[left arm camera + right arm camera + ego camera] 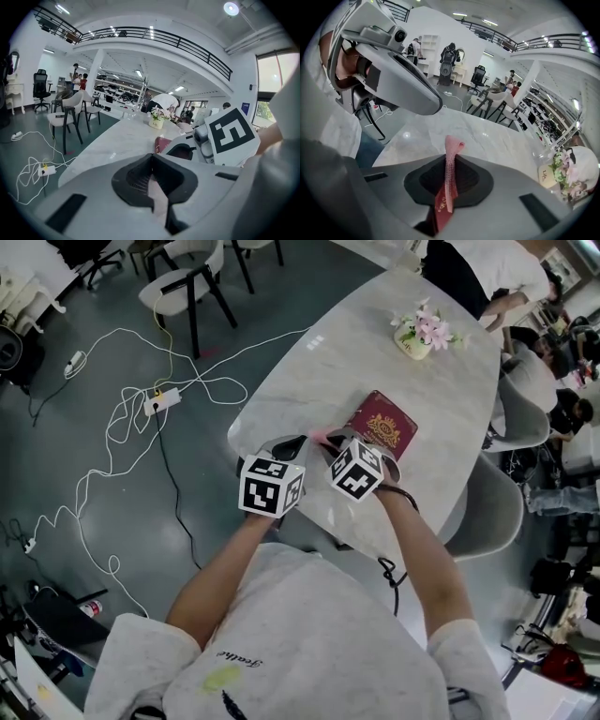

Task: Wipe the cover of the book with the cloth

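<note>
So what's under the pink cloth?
A dark red book with a gold crest lies under the pink cloth, which the right gripper pinches in its jaws. That gripper covers the book's near corner.

A dark red hardcover book [386, 426] is laid on the white marble oval surface [309, 362], near its front edge; a small pot of pink flowers [424, 330] is set well behind it. The right gripper [339, 440] is placed at the book's near left corner, with a thin pink cloth [451, 149] between its fingers [423, 182], and the left gripper [298, 442] just beside, to its left.
</note>
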Demonstrator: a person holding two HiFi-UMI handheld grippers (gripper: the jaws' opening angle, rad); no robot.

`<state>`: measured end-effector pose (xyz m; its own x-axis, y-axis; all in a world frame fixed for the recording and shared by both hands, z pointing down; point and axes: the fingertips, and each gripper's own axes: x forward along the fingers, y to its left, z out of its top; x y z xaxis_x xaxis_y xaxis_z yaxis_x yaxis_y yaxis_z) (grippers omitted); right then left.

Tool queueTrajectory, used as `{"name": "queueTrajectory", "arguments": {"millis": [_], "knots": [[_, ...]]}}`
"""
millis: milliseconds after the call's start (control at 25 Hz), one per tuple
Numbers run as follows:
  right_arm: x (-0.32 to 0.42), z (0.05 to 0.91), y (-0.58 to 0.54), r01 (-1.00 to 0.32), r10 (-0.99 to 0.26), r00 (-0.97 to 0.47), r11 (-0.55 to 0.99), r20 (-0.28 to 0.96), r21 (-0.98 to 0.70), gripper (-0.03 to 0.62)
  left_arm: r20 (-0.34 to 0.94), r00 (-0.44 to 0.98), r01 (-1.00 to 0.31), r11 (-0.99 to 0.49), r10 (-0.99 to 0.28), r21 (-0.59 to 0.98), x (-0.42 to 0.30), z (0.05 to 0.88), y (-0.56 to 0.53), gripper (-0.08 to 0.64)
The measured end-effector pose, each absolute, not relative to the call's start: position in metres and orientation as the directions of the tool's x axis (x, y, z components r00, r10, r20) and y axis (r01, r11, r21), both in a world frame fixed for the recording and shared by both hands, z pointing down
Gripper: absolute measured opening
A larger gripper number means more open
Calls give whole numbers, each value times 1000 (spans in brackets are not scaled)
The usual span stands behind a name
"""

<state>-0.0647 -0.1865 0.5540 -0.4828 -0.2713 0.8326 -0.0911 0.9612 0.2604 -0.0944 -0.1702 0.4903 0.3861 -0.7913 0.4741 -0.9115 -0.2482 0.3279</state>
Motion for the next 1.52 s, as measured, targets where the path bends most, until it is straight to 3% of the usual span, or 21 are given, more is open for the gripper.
{"name": "queueTrajectory", "arguments": {"millis": [560, 920, 1520], "knots": [[-66, 505, -155, -195, -316, -618, 949, 720, 249, 20, 465, 351, -928, -237, -813, 286, -81, 476, -138, 8], [-12, 447, -161, -422, -451, -694, 887, 561, 190, 19, 419, 400, -914, -324, -815, 244, -36, 445, -144, 8], [123, 364, -167, -739, -731, -611, 664, 305, 112, 19, 349, 538, -842, -508, -767, 181, 72, 401, -159, 8]]}}
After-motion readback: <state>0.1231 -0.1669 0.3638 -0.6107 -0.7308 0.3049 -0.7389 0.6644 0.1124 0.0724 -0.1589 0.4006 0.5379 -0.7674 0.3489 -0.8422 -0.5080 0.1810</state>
